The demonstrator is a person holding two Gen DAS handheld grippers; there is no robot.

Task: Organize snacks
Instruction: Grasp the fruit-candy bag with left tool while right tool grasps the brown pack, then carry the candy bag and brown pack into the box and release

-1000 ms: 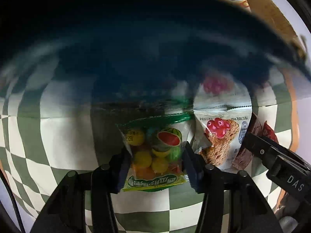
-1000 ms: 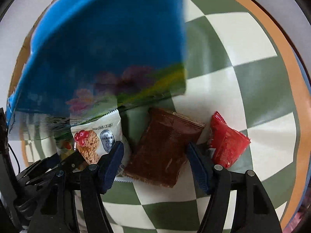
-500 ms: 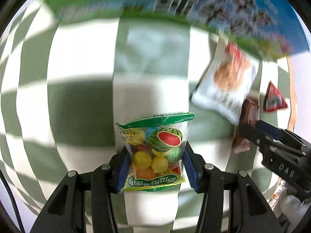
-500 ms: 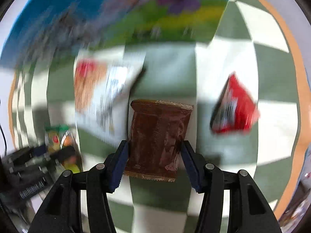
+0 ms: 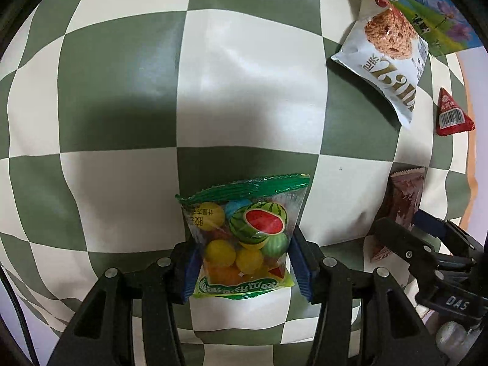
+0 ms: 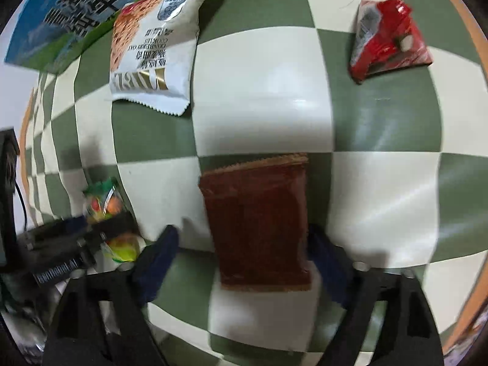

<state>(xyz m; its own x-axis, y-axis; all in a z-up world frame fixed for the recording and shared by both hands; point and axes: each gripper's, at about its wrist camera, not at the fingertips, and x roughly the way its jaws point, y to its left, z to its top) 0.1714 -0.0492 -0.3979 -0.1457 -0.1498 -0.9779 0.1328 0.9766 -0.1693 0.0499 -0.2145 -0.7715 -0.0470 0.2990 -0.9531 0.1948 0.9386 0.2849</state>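
My left gripper is shut on a clear fruit candy bag with a green top edge, held over the checkered cloth. My right gripper stands open around a brown snack packet; the left finger is clear of it and the right finger is close to its edge. From the left wrist view the brown packet shows between the right gripper's fingers. From the right wrist view the candy bag shows in the left gripper.
A white oat cookie packet lies farther off. A red triangular packet lies near the cloth's orange edge. A blue and green milk box sits behind the cookie packet.
The right gripper's jaws have widened from a snug grip on the brown packet. Both grippers have pulled back from the blue box, which has shrunk toward the frame edge. The left grip is unchanged.
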